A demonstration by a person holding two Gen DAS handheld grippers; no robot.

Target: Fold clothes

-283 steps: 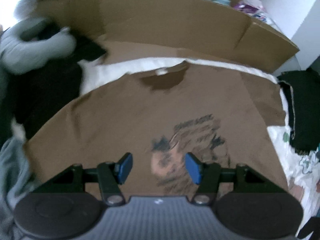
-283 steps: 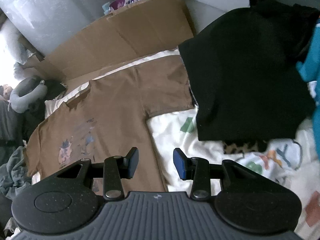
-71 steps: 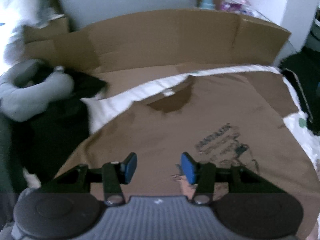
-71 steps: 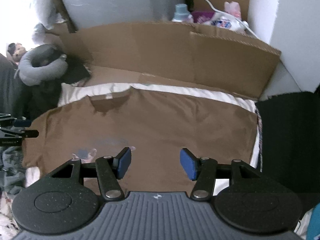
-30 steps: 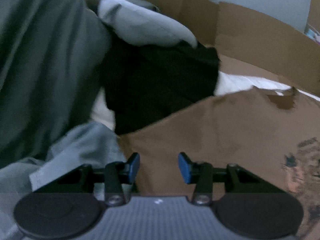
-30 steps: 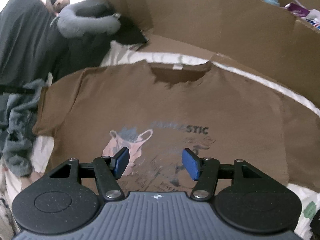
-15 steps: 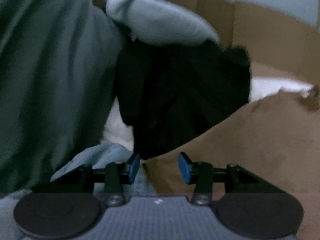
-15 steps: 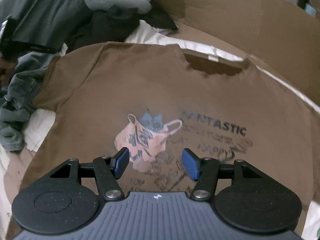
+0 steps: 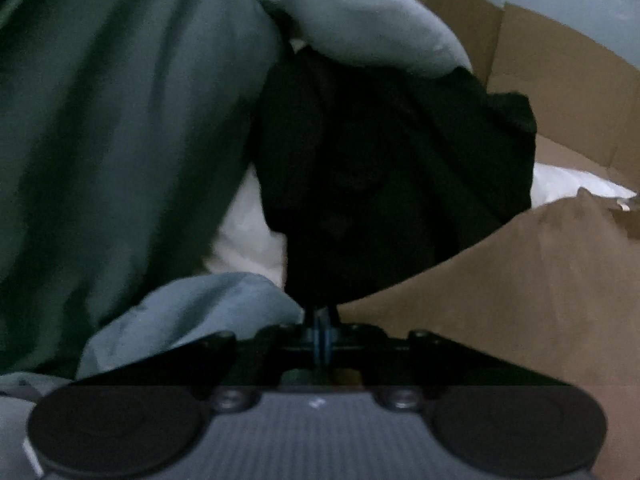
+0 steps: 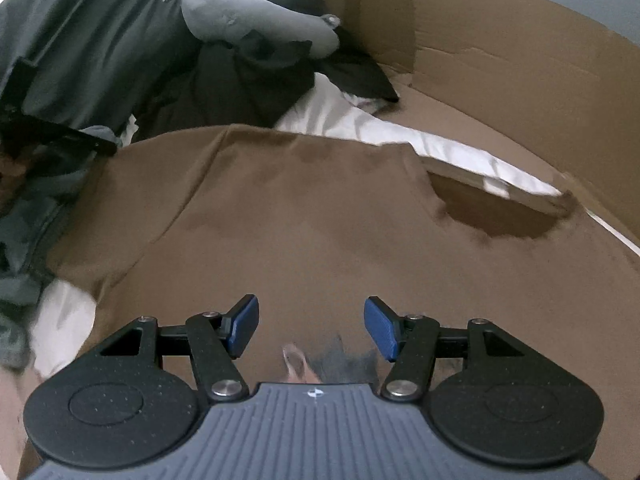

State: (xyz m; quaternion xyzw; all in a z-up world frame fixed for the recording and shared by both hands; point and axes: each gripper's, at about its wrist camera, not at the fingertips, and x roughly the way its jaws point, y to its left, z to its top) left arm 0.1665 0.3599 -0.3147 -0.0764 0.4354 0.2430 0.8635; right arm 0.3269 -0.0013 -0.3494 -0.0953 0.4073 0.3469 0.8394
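Now my left gripper pinches shut at the brown T-shirt sleeve edge at nine o'clock, my right gripper gapes above its flat, unfolded chest.

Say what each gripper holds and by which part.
The left gripper is shut at the brown T-shirt's sleeve edge, apparently pinching it. The right gripper is open, holding nothing.

The brown T-shirt was soft matt cloth. The cardboard behind it looked plain, dull and a little creased. The right hand-held gripper had matt speckled black plastic, blue ribbed pads and shiny metal screws.
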